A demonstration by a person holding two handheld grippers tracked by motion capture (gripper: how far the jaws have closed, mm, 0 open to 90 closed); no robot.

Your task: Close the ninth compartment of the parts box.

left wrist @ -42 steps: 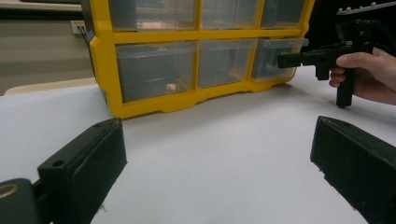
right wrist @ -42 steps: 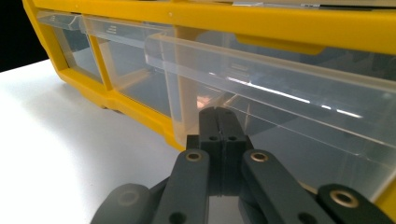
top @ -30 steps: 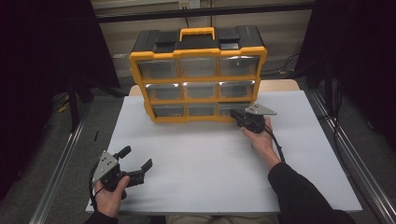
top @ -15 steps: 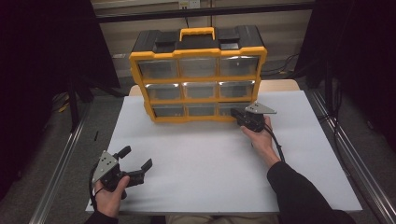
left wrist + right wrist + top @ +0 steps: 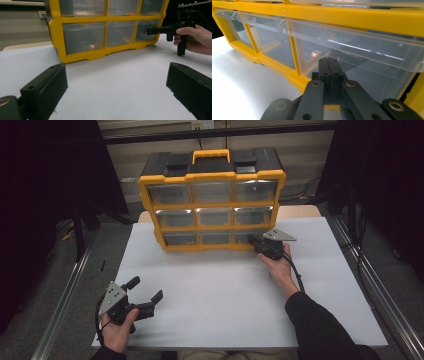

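Drawer (image 5: pixel 352 67), the clear one at the bottom right of the yellow organizer (image 5: pixel 212 174), is where my right gripper (image 5: pixel 329 61) sits: its two black jaws are pressed flat together, and their tips meet the drawer's front just under its clear lip. Whether they pinch that lip or merely touch it I cannot tell. From above, my right gripper (image 5: pixel 254 240) points at the organizer's lower right corner, my right hand (image 5: pixel 278 265) wrapped round its handle and its cable trailing back along my dark sleeve.

My left gripper (image 5: pixel 145 296) is well apart from all this, near the front left corner of the white table (image 5: pixel 330 285), held in my left hand (image 5: pixel 119 330). Its jaws stand wide apart with nothing between them but bare tabletop; along them I look across the table to the organizer's lower drawers and, farther off, to my right hand on its gripper (image 5: pixel 160 30).

Beyond both, the organizer stands upright at the far side of the table, three rows of three clear drawers in a yellow frame, with a black top and a yellow carry handle (image 5: pixel 211 155). Every drawer front looks flush with the frame.
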